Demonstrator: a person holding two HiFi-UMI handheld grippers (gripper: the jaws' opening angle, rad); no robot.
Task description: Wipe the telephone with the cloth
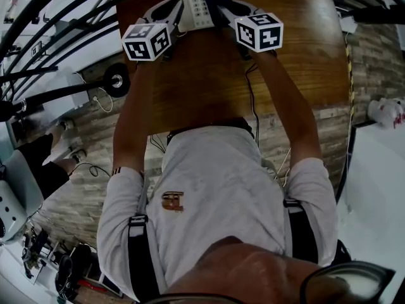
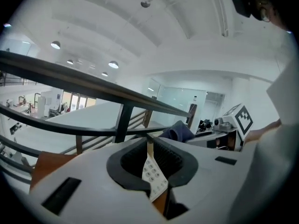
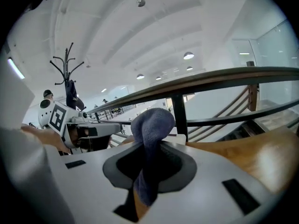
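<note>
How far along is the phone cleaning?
Done: the right gripper is clamped on the blue cloth. In hand: it and the left gripper, jaws closed, flank the white telephone on the wooden table. Left: the wiping itself; the cloth bunches up by the phone's right edge, but I can't tell that it touches, and no wiped patch shows.

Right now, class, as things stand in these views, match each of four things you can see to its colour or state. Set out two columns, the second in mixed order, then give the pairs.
Column one:
1. telephone
2. cloth
3. table
4. marker cubes

Column two:
A. brown wood
B. black-and-white squares
C. white, with a keypad
D. blue, clamped by the right gripper

Pairs: 1-C, 2-D, 3-A, 4-B
</note>
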